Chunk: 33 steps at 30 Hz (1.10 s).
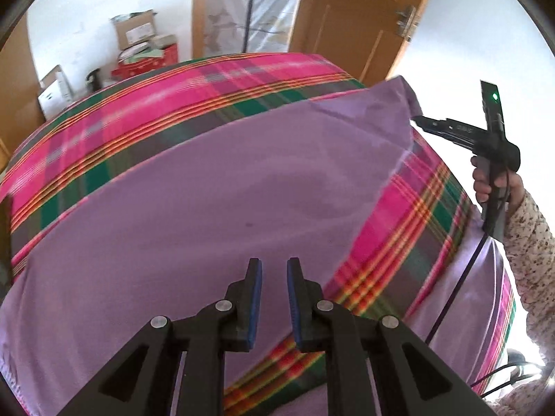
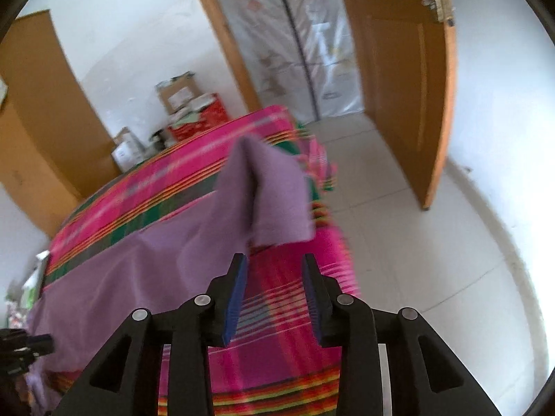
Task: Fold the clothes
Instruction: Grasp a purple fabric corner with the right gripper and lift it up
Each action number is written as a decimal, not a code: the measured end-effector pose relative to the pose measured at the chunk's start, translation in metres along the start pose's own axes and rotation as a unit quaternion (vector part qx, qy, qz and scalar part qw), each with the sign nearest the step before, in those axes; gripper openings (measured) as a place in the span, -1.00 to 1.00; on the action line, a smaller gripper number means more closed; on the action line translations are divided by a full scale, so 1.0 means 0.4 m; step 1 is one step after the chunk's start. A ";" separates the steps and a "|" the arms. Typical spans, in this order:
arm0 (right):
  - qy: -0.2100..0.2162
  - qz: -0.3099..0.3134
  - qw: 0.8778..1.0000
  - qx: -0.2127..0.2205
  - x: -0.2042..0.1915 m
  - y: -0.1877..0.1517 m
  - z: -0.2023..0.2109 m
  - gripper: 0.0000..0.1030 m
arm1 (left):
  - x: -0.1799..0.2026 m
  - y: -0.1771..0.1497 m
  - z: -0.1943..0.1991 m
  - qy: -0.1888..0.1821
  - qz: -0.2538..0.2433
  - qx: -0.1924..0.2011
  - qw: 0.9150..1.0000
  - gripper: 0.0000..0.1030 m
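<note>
Purple cloth [image 1: 194, 187]: spread over the plaid-covered bed [image 1: 145, 111], filling most of the left wrist view; far right corner [image 2: 274, 194] lifted off the cover, standing up in a loose peak; that corner blurred in the right wrist view.

Left claw [image 1: 274, 298]: hovering above the near part of the purple cloth, over its slanted right edge; fingers slightly spread, a narrow gap between the blue pads [image 1: 254, 306]; nothing pinched; purple cloth under and ahead of the left finger, plaid cover showing under the right one.

Right claw [image 2: 275, 294]: spread wide, pads empty; raised corner just ahead of and above the fingertips, whether touching cannot be told; plaid cover below and between the fingers. From the left wrist view, tips [image 1: 418, 119] right at the lifted corner's edge.

Hand [image 1: 485, 180]: wrapped on the right claw's handle, speckled sleeve [image 1: 530, 242] behind it, black cable [image 1: 461, 277] hanging down across the cloth at the bed's right side.

Bed: pink, green and orange plaid cover; purple cloth lying diagonally across it, another purple stretch near the right edge.

Background: cardboard boxes [image 1: 138, 31] and a red box [image 1: 149, 64] by the white wall, wooden door [image 2: 409, 79] open, tiled floor [image 2: 399, 228].
</note>
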State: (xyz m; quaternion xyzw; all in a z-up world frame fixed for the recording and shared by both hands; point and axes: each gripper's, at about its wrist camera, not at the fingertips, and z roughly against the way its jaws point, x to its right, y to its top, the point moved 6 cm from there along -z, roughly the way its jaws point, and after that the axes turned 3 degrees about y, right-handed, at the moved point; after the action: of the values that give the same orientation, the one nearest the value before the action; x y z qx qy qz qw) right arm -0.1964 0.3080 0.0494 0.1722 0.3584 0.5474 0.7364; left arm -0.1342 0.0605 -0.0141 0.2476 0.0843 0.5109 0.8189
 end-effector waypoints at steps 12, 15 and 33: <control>0.030 -0.045 0.998 0.012 0.012 0.042 -0.056 -0.35 | 0.020 0.007 -0.044 -0.019 0.012 -0.017 1.000 -0.71; 0.048 -0.072 0.996 0.023 0.024 0.059 -0.063 -0.35 | 0.015 0.005 -0.049 -0.021 0.019 -0.019 0.999 -0.71; -0.030 -0.071 0.995 0.061 0.100 0.156 -0.034 -0.90 | 0.007 0.003 -0.056 -0.033 0.036 -0.023 0.999 -0.70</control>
State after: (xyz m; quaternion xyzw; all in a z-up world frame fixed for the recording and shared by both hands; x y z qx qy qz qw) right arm -0.2429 0.3646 0.0670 0.2075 0.3804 0.4653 0.7719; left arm -0.1425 0.0707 -0.0327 0.2484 0.0365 0.5331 0.8079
